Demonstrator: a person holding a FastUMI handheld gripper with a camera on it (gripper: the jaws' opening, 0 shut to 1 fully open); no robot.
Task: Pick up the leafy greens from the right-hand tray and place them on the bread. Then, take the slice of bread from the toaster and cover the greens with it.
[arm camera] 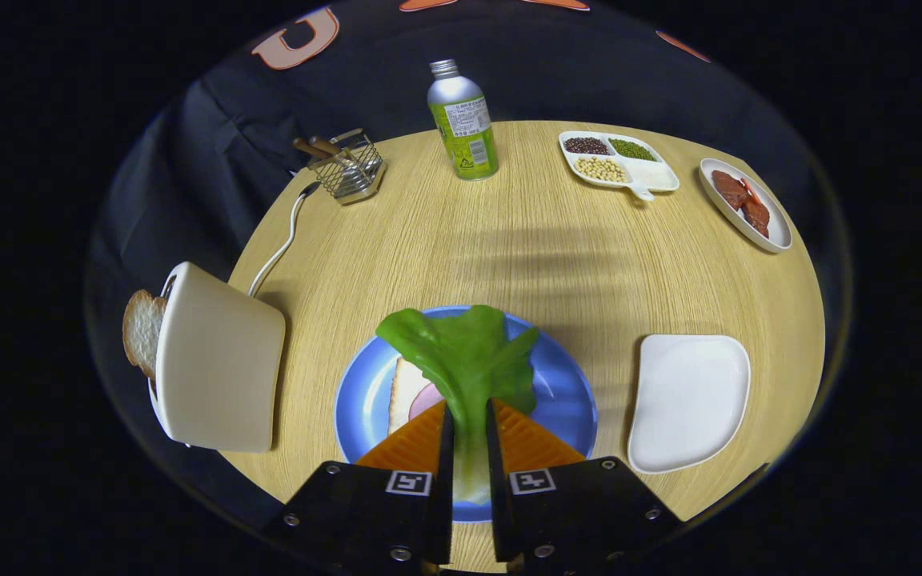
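Wooden table point(525, 240); gripper point(469, 424) clamps greens point(461, 352).

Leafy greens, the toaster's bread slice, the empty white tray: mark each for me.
leafy greens point(461, 352), gripper view, middle of the leaf ahead of the fingers.
bread slice point(141, 330), gripper view, crust sticking out of the toaster.
white tray point(689, 400), gripper view, its bare centre.
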